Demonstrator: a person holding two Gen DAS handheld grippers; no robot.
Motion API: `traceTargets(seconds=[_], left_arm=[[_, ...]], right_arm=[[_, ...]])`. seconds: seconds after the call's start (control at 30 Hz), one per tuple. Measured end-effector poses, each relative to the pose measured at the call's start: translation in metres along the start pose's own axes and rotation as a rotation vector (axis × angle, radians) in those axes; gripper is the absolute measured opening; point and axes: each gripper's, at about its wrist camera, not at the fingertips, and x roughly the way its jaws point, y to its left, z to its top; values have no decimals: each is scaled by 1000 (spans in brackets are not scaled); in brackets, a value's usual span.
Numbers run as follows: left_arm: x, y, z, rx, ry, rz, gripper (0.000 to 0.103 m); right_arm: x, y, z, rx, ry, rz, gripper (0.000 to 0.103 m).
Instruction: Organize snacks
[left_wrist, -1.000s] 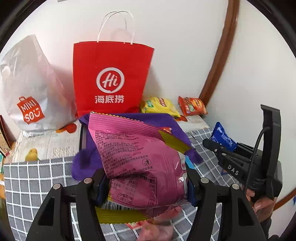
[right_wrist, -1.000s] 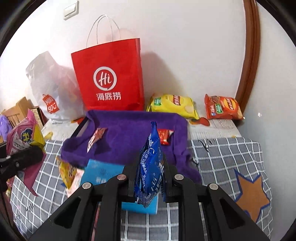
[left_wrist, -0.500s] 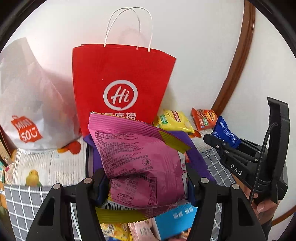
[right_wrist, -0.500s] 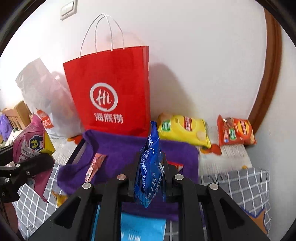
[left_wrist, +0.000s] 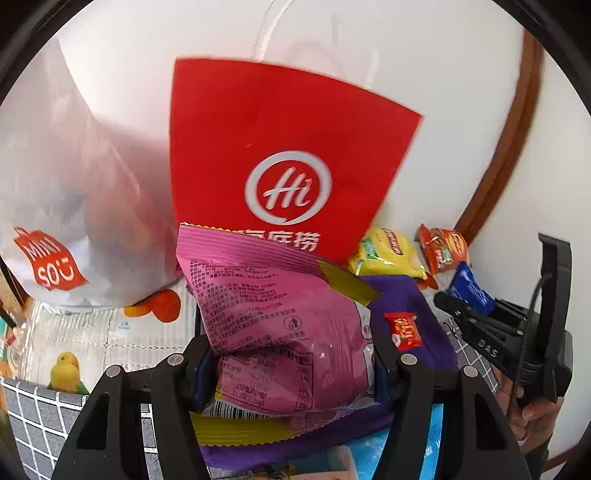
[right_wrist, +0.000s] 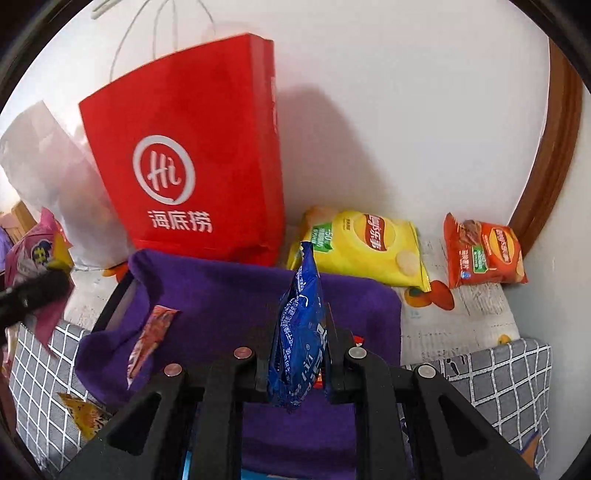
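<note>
My left gripper (left_wrist: 291, 369) is shut on a big pink snack bag (left_wrist: 280, 325), held over the purple cloth (left_wrist: 410, 295) in front of the red paper bag (left_wrist: 280, 162). My right gripper (right_wrist: 295, 365) is shut on a slim blue snack packet (right_wrist: 301, 332) that stands upright between its fingers above the purple cloth (right_wrist: 236, 295). In the left wrist view the right gripper (left_wrist: 458, 306) shows at the right edge with the blue packet (left_wrist: 471, 291). A small red packet (left_wrist: 404, 330) and an orange-red packet (right_wrist: 149, 336) lie on the cloth.
A red paper bag (right_wrist: 192, 162) and a white plastic bag (left_wrist: 62, 192) stand against the wall. A yellow chip bag (right_wrist: 362, 247) and an orange chip bag (right_wrist: 484, 254) lie at the back right. A grey checked cloth (right_wrist: 509, 373) covers the table; a light blue box (left_wrist: 373, 450) lies below.
Both grippers moved forward toward the red paper bag and the wall, which now loom larger. Each keeps its packet; the purple cloth slid under the grippers.
</note>
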Motion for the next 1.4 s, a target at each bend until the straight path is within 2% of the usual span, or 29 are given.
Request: traceTargets(seconds=[0.23, 0.5, 1.03, 1.4], left_arm=[[26, 16, -6, -27, 78, 21, 63], [52, 15, -18, -27, 182, 25, 63], [58, 8, -23, -10, 208, 10, 63], [66, 1, -27, 15, 235, -4, 63]], right_arm=[[20, -4, -7, -18, 66, 32, 18], [41, 7, -18, -95, 140, 33, 18], [59, 9, -27, -121, 238, 29, 18], [61, 16, -31, -150, 250, 19, 18]])
